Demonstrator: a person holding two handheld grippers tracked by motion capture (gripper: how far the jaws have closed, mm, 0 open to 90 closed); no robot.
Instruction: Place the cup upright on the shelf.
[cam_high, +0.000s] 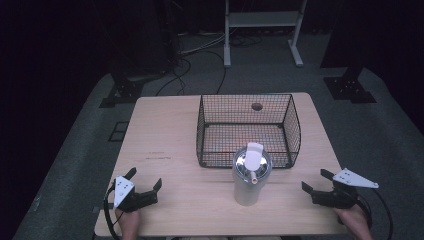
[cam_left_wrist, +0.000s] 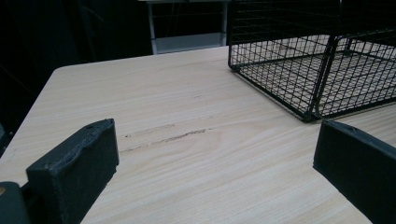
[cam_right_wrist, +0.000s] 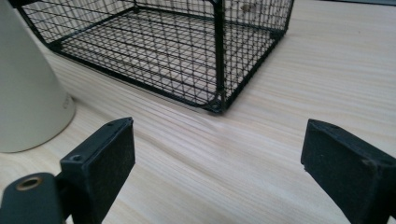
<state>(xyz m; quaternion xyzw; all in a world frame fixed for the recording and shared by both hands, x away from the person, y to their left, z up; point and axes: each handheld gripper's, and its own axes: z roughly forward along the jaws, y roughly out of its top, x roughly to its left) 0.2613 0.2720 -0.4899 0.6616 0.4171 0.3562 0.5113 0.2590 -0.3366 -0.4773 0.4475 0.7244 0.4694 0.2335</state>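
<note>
The left gripper (cam_high: 147, 182) is resting at the table's (cam_high: 165, 125) near left corner, jaws spread wide and gripping nothing. Between the two grippers, the white lidded jug (cam_high: 250, 175) is standing upright just in front of the wire basket (cam_high: 205, 120), which is sitting empty. The right gripper (cam_high: 316, 182) is lying at the near right edge, jaws likewise wide and empty. Judging by this, nothing is underway yet: the jug is untouched, with grasping and moving it all left.

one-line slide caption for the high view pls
Two open hand-held grippers, left and right, flank a lidded bottle before an empty wire basket.
</note>
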